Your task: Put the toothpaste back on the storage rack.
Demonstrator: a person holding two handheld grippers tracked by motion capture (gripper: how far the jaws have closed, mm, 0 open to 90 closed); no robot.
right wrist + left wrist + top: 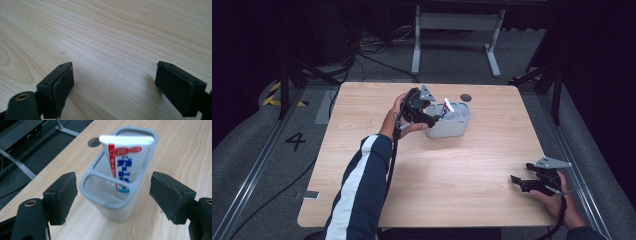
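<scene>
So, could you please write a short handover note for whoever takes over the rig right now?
Left gripper: open, fingers apart on either side of the grey holder, holding nothing.
Right gripper: open, empty, low over the bare table near its right front corner.
Toothpaste tube: stands tilted in the holder's far compartment; the near compartment is empty.
Done: tube is in the holder.
Left: probably only drawing the left gripper clear.

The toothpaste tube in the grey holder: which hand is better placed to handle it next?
Probably left. The left gripper hangs open just before the grey holder and toothpaste tube; the right gripper rests far away at the table's near edge.
</scene>
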